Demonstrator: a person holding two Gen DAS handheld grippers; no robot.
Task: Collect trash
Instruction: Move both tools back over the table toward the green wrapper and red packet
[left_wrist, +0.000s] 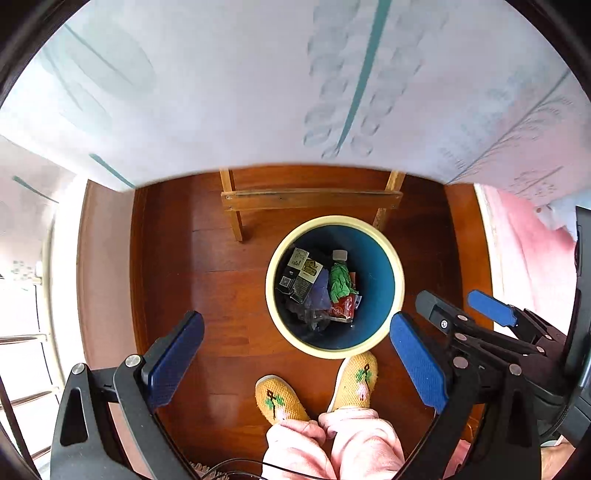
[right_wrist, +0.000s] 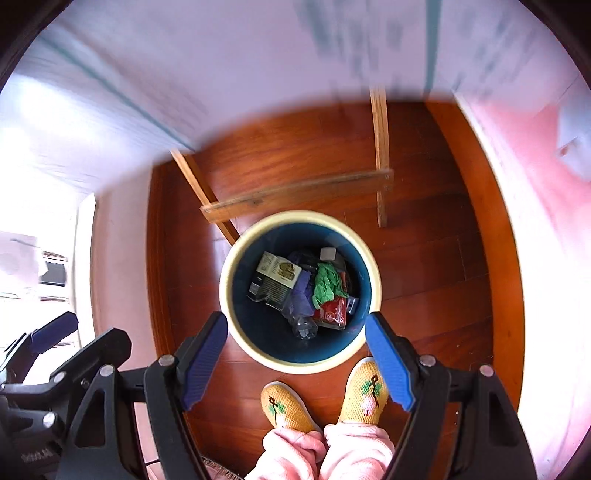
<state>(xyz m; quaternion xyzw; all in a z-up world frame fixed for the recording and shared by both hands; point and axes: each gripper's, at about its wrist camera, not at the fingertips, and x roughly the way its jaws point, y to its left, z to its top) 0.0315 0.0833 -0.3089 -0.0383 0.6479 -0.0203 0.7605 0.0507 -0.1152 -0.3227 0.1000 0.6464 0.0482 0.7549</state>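
Down on the wooden floor (left_wrist: 229, 295), the bin (left_wrist: 395, 280) holds bottle, wrappers, cartons — both tongs, left gripper (left_wrist: 295, 365) and right gripper (right_wrist: 295, 354), gape empty — collecting looks largely done.

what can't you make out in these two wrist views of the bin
- Trash bin bottom: both views, covered by the trash pile.
- Clear plastic bottle: right wrist view, partly buried under the red wrapper.
- Box print: both views, too small to read.
- Tabletop: right wrist view, motion-blurred pattern.
- Person's legs: cut off by the bottom edge.
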